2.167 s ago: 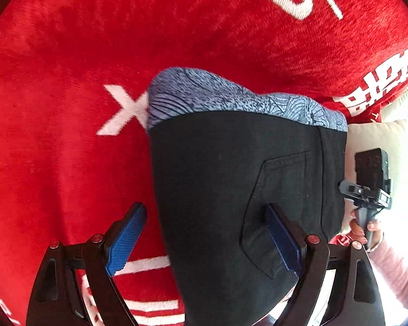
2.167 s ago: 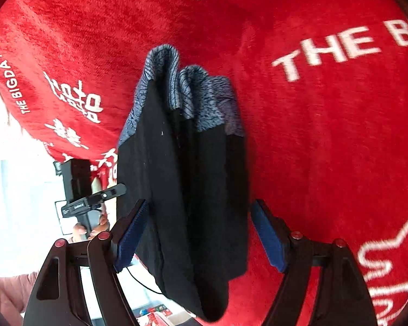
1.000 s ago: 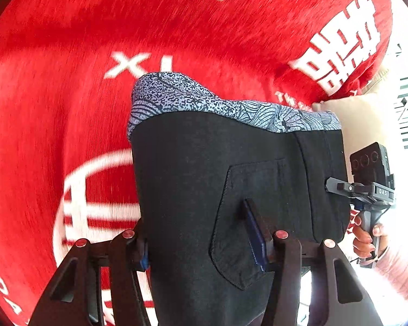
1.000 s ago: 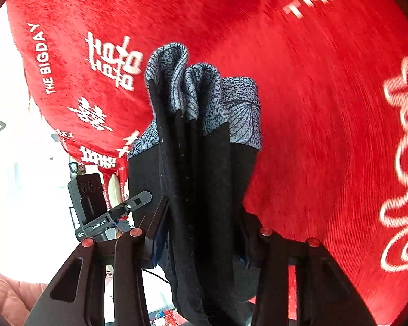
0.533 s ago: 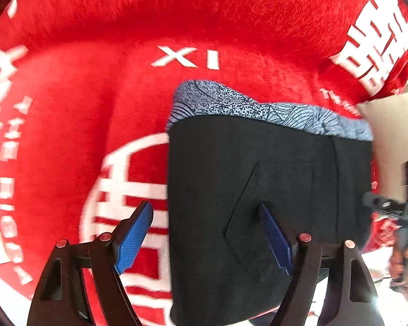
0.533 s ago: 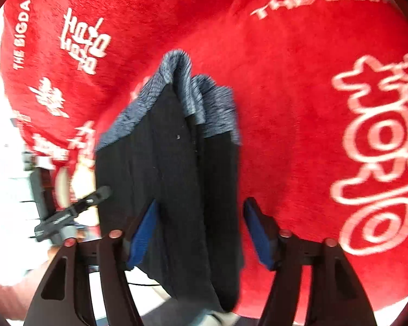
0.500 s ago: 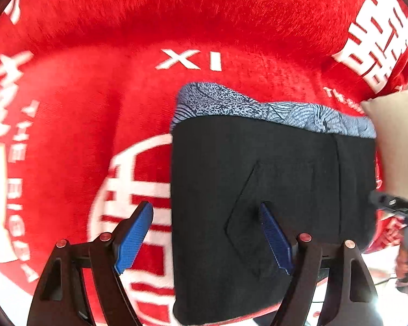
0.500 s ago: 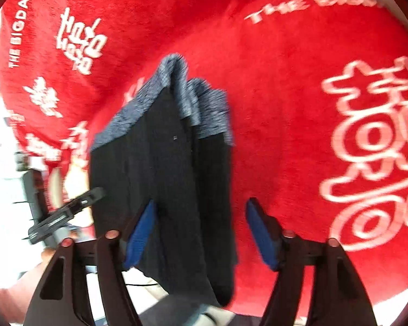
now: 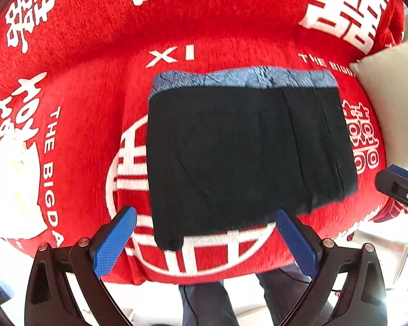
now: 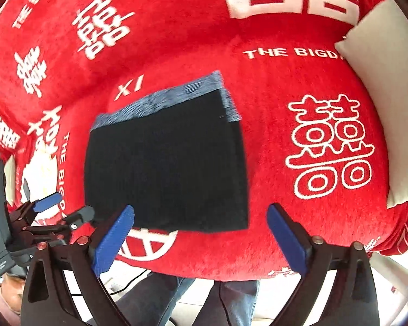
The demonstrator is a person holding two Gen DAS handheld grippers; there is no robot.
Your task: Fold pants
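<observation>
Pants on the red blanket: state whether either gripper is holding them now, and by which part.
Nothing is held. The pants lie folded, with both the left gripper and right gripper opening, clear of the cloth.

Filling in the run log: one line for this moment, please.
pants: folded, flat on red blanket | left hand-held gripper: opening, empty | right hand-held gripper: opening, empty

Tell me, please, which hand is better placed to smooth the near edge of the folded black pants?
Left, probably. The left tongs hang, opening and empty, directly over the folded black pants' near edge; the right tongs straddle only their right-hand corner over the red plush blanket.
</observation>
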